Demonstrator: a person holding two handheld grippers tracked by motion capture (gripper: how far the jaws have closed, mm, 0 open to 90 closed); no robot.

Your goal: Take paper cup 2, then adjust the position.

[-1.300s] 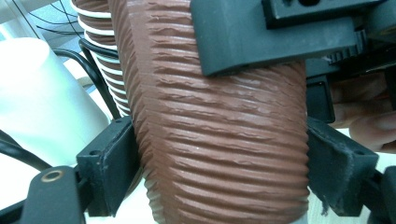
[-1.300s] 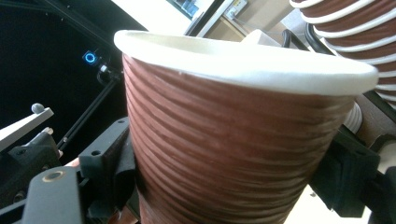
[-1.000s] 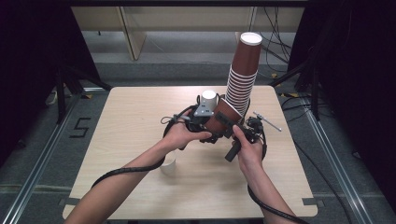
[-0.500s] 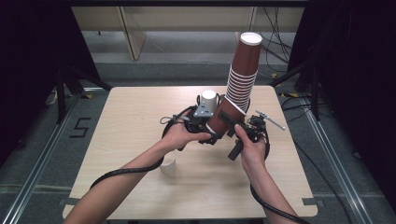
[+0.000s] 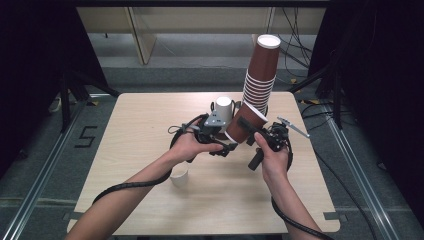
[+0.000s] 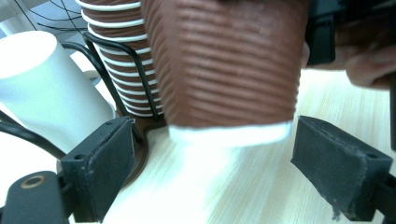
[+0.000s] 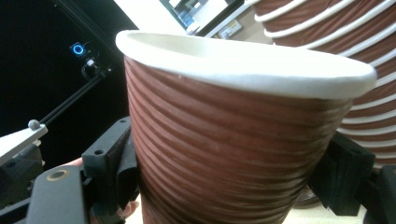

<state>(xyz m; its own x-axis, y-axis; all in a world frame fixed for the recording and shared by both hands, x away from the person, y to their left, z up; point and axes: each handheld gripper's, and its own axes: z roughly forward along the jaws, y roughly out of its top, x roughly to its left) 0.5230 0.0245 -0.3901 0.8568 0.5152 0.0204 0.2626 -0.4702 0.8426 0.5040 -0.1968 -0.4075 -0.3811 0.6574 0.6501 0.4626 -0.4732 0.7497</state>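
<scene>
Opened wider just now: left hand-held gripper (image 6: 210, 158), brown cup (image 6: 229, 70) loose between its pads. Squeezed tight by right hand-held gripper (image 7: 229, 172) over tabletop (image 5: 130, 130).

Right gripper (image 7: 229, 186) is clamping the ribbed brown cup (image 7: 224, 154), black jaws pressing its wall at 9 and 3 o'clock. The cup is sitting tilted, its white rim (image 7: 243, 65) running across from 10 to 3 o'clock and dipping toward the right. The stack of brown cups (image 7: 359, 56) is showing at 1–3 o'clock, just behind the held cup, white rims banding it. A black background is taking 9–11 o'clock, with a small blue-lit device (image 7: 78, 48) at 10 o'clock. A grey plate (image 7: 18, 137) with a small ball on its tip is poking in at 9 o'clock.
</scene>
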